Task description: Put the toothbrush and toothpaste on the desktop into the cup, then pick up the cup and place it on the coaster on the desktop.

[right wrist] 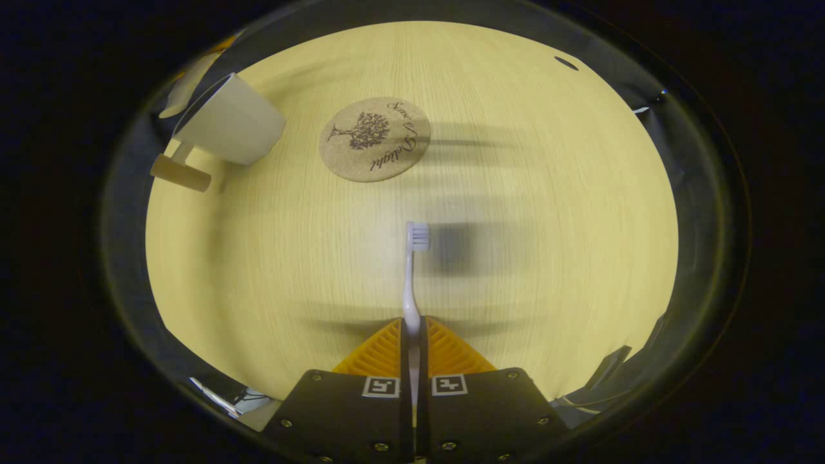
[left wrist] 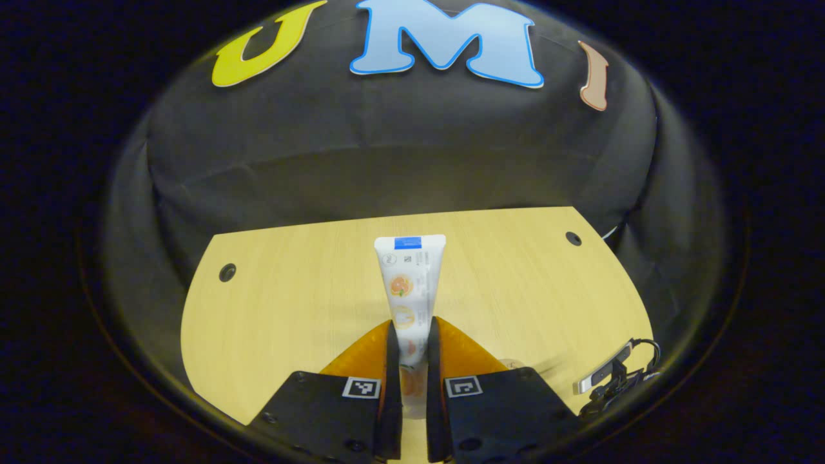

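In the left gripper view my left gripper (left wrist: 412, 332) is shut on a white toothpaste tube (left wrist: 410, 280) with fruit pictures, held above the wooden desktop (left wrist: 290, 303) with its flat blue-marked end pointing away. In the right gripper view my right gripper (right wrist: 412, 322) is shut on the handle of a white toothbrush (right wrist: 412, 270), bristle head pointing away, lifted over the desktop (right wrist: 548, 193). A white cup (right wrist: 232, 122) with a wooden handle stands at the far left. The round cork coaster (right wrist: 375, 138) lies right of the cup, apart from it.
A small camera with black cables (left wrist: 612, 377) sits at the desk's right edge in the left gripper view. Two dark holes (left wrist: 227, 272) (left wrist: 573, 238) mark the far corners of the desk. The black cloth wall rises behind.
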`<state>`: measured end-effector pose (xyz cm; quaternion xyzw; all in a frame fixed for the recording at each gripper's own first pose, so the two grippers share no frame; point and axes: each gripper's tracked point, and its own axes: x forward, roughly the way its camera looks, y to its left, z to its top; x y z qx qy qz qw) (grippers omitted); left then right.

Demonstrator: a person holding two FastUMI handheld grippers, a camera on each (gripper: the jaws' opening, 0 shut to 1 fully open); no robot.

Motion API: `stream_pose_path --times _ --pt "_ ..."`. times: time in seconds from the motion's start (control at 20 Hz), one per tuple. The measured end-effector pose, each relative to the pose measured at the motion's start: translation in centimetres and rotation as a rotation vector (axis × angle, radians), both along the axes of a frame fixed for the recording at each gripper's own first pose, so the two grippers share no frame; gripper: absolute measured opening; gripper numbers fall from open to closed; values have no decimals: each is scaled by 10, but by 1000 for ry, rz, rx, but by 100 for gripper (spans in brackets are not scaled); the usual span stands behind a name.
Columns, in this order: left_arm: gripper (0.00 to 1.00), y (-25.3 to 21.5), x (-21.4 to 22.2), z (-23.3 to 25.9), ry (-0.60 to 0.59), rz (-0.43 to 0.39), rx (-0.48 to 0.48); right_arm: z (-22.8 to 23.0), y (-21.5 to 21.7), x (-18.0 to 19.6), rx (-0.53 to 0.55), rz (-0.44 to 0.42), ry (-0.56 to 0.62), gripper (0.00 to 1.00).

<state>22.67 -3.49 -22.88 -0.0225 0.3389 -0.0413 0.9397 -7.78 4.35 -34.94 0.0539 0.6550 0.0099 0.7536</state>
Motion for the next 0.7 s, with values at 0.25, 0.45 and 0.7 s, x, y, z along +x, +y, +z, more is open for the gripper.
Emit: stream_pose_path --times 0.25,0.45,0.7 --pt "22 5 1 -17 -6 15 13 1 0 -1 6 -1 3 4" --pt "29 6 -4 -27 13 8 7 2 1 -1 9 1 0 4" --pt "77 5 -10 -28 10 -4 24 3 1 -2 7 1 -9 4"
